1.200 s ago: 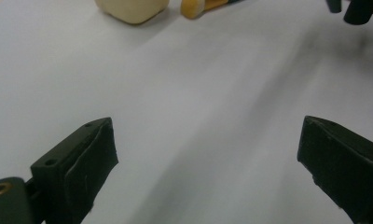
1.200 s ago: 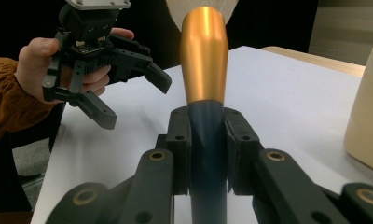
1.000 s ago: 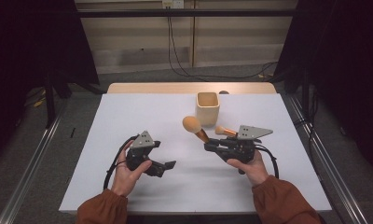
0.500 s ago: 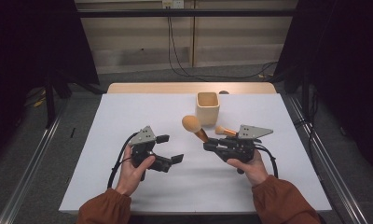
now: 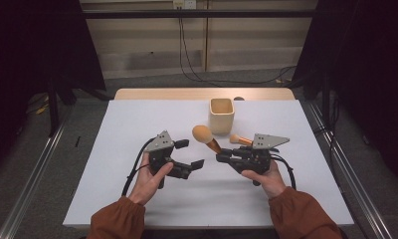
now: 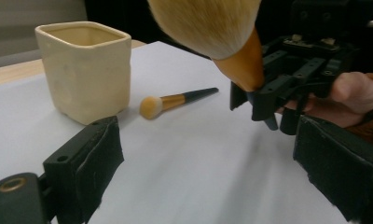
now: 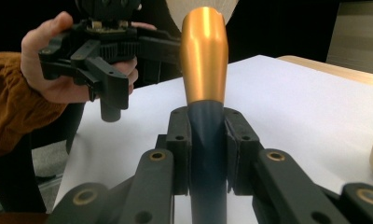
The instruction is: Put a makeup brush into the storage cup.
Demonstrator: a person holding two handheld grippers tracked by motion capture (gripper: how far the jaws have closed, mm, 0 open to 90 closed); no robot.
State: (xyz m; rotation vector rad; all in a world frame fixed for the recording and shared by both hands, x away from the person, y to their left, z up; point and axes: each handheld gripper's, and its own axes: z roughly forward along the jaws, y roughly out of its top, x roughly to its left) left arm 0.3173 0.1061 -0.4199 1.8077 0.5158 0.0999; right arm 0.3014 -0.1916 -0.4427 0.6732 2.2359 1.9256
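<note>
Your right gripper (image 7: 208, 135) clamps matt black plastic jaws on the large brush (image 7: 204, 79), whose ferrule is smooth, glossy copper-coloured metal above a dark, satin handle; its bristle head (image 6: 208, 23) looks soft and fluffy. Your left gripper (image 6: 208, 177) carries jaws faced with matt black, slightly rough pads (image 6: 336, 168). The cup (image 6: 84, 70) looks like matt cream ceramic, faintly mottled. The small brush (image 6: 175, 100) has a shiny gold ferrule. The tabletop (image 5: 137, 124) wears a smooth, matt white covering; its far edge (image 5: 202, 93) shows pale wood.
</note>
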